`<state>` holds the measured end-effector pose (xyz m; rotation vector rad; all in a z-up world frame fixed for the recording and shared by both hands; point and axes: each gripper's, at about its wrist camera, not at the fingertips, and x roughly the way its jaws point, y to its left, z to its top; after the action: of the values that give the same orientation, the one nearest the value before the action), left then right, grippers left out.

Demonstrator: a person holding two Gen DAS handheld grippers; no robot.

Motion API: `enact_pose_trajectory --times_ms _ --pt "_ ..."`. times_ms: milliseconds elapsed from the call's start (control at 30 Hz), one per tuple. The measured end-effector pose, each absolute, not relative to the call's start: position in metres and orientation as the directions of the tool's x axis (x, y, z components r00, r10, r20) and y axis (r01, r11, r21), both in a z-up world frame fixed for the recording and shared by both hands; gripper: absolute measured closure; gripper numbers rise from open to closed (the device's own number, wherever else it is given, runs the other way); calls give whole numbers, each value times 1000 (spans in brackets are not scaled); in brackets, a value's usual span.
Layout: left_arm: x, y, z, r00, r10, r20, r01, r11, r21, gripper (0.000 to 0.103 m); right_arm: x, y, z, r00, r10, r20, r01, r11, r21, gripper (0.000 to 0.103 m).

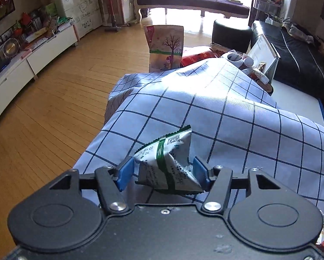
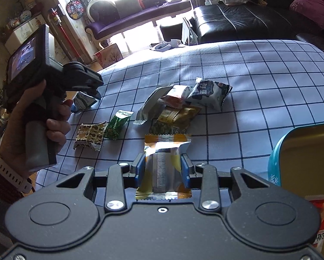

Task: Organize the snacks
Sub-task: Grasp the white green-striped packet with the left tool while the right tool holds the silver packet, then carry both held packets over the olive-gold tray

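My left gripper (image 1: 163,170) is shut on a white-and-green snack packet (image 1: 168,162) and holds it over the blue checked cloth (image 1: 237,119). In the right wrist view the left gripper (image 2: 83,86) is at the cloth's left edge with that packet (image 2: 83,101). My right gripper (image 2: 163,169) is shut on a silver-and-yellow snack packet (image 2: 164,164). Ahead lie a pile of snack packets (image 2: 179,106), a green packet (image 2: 117,124) and a brown patterned packet (image 2: 89,136).
A blue tin with a gold inside (image 2: 300,151) stands at the right, a red box (image 2: 322,216) below it. A paper bag (image 1: 166,47) stands past the table's far end. A black sofa (image 2: 248,21) is behind.
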<state>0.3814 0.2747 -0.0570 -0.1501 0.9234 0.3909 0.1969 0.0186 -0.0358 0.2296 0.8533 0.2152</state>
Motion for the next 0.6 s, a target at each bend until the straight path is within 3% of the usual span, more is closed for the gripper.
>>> enact_pose_trajectory --times_ms 67,400,600 --pt "381 275 -56 545 248 -801 -385 923 24 53 198 19 -36 639 274 -719 -89 954 285 59" --pt "352 272 -37 522 95 -848 -395 908 -142 55 197 19 -36 642 267 -719 -86 956 279 59" --pt "306 235 -17 483 127 -867 -330 943 -46 55 196 18 -35 643 261 -720 -80 958 276 59"
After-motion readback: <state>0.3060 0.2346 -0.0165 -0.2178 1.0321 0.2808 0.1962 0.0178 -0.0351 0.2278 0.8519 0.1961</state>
